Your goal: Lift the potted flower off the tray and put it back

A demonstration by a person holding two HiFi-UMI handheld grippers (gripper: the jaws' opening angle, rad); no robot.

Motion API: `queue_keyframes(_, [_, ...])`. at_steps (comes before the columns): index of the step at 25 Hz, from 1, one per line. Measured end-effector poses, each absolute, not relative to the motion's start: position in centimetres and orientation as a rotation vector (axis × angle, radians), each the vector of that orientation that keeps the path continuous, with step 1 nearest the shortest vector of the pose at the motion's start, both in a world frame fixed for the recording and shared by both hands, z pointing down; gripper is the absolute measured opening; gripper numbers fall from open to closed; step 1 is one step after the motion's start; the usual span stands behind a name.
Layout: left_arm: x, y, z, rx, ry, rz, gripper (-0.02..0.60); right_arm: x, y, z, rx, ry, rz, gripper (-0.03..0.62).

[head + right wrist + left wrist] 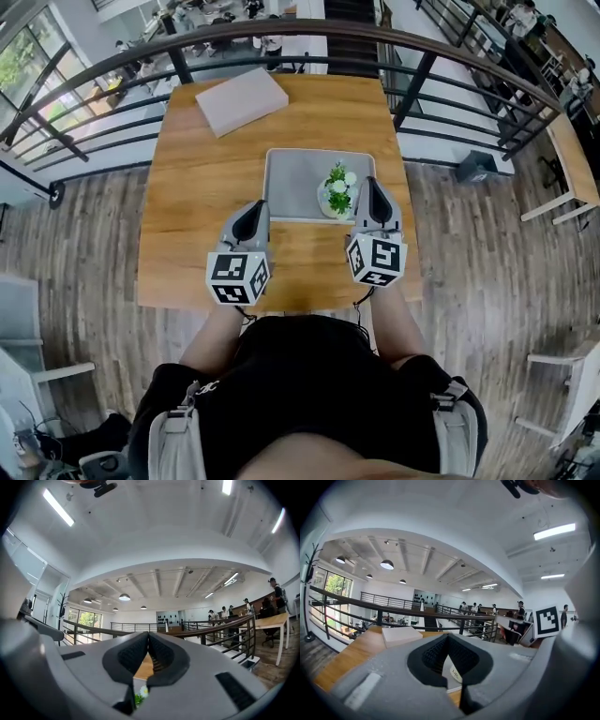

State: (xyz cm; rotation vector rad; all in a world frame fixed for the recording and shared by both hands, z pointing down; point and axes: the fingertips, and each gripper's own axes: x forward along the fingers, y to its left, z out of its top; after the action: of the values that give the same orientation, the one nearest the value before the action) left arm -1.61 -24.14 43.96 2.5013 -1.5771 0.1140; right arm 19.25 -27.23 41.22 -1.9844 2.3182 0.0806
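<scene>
A wooden counter (187, 216) stands against a mezzanine railing (112, 64), with a gray tray (291, 178) at its middle. The potted flower (338, 192), white blooms over green leaves, sits toward the tray's near right corner. It is just beside the right gripper (373, 184); the left gripper (253, 208) is by the tray's near left corner.

In the left gripper view the jaws meet on nothing, and the white pot (454, 672) shows past them.

In the right gripper view the jaws are pressed together and empty, with the blooms (139, 692) low behind them.
</scene>
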Motion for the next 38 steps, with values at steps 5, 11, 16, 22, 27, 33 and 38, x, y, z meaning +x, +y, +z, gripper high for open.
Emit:
queue_keyframes(5, [-3.2, -24.3, 44.0, 2.452, -1.648, 0.129, 0.012, 17.7, -29.0, 41.8, -1.926, 2.368, 0.059, 0.173])
queue_keyframes(11, [-4.2, -24.4, 44.3, 2.419, -1.694, 0.122, 0.012, 16.9, -30.6, 44.5, -1.944, 2.414, -0.026, 0.426])
queue_keyframes(16, [-4.6, -24.2, 44.9, 2.405, -1.707, 0.135, 0.012, 17.1, -31.9, 48.5, -1.989, 2.450, -0.135, 0.516])
queue_keyframes(22, [-5.1, -24.2, 45.3, 2.387, -1.727, 0.158, 0.012, 17.3, -32.9, 54.1, -2.039, 2.509, -0.281, 0.550])
queue_keyframes(27, [-5.5, -24.2, 45.5, 2.368, -1.747, 0.175, 0.012, 17.8, -33.1, 58.6, -2.101, 2.548, -0.385, 0.557])
queue_keyframes(33, [-5.8, -24.0, 45.8, 2.353, -1.763, 0.194, 0.012, 17.6, -33.2, 62.9, -2.132, 2.591, -0.504, 0.557])
queue_keyframes(38, [-6.1, -24.1, 46.5, 2.328, -1.778, 0.211, 0.012, 17.6, -34.0, 66.7, -2.159, 2.635, -0.601, 0.557])
